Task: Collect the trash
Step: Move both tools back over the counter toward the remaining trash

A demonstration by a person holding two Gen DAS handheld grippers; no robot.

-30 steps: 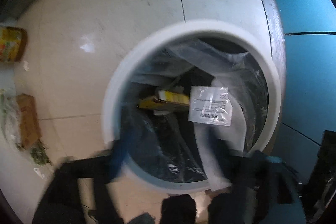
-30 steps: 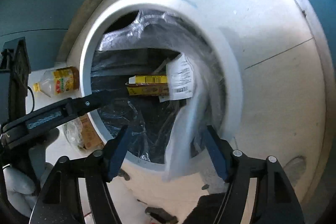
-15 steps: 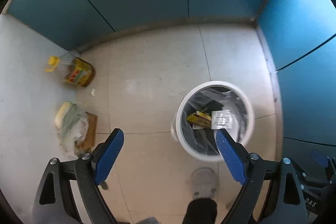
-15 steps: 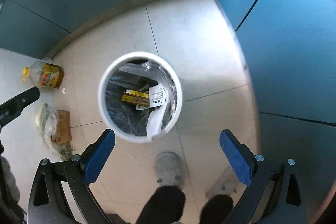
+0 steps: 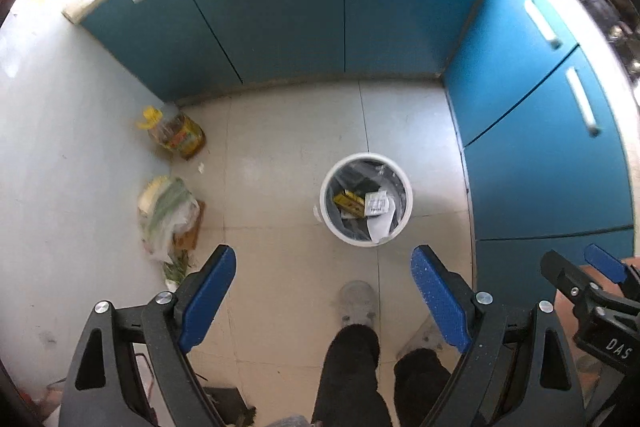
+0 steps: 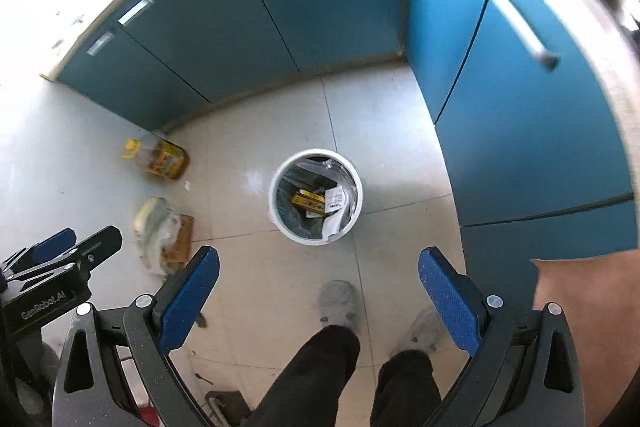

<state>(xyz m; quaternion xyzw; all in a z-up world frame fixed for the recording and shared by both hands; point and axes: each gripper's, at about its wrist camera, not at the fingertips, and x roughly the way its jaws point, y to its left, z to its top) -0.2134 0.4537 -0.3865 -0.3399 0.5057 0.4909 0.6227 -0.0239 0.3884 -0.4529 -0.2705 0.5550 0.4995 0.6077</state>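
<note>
A white round trash bin (image 5: pixel 404 187) with a dark liner stands on the tiled floor far below me; it also shows in the right wrist view (image 6: pixel 276 205). Inside lie a yellow box (image 5: pixel 349 201) and a white labelled packet (image 5: pixel 378 203). A white sheet (image 5: pixel 378 227) drapes over the bin's near rim. My left gripper (image 5: pixel 323 293) is open and empty, high above the floor. My right gripper (image 6: pixel 319 297) is also open and empty, at about the same height.
A yellow oil bottle (image 5: pixel 176 131) lies near the left wall. A plastic bag of greens on a cardboard box (image 5: pixel 168 215) sits below it. Blue cabinets (image 5: pixel 288 11) line the back and right. The person's legs and shoes (image 5: pixel 356 303) are beneath me.
Both grippers have risen far away from the bin, from right above its mouth to standing height. The white sheet now rests in the bin, released.
</note>
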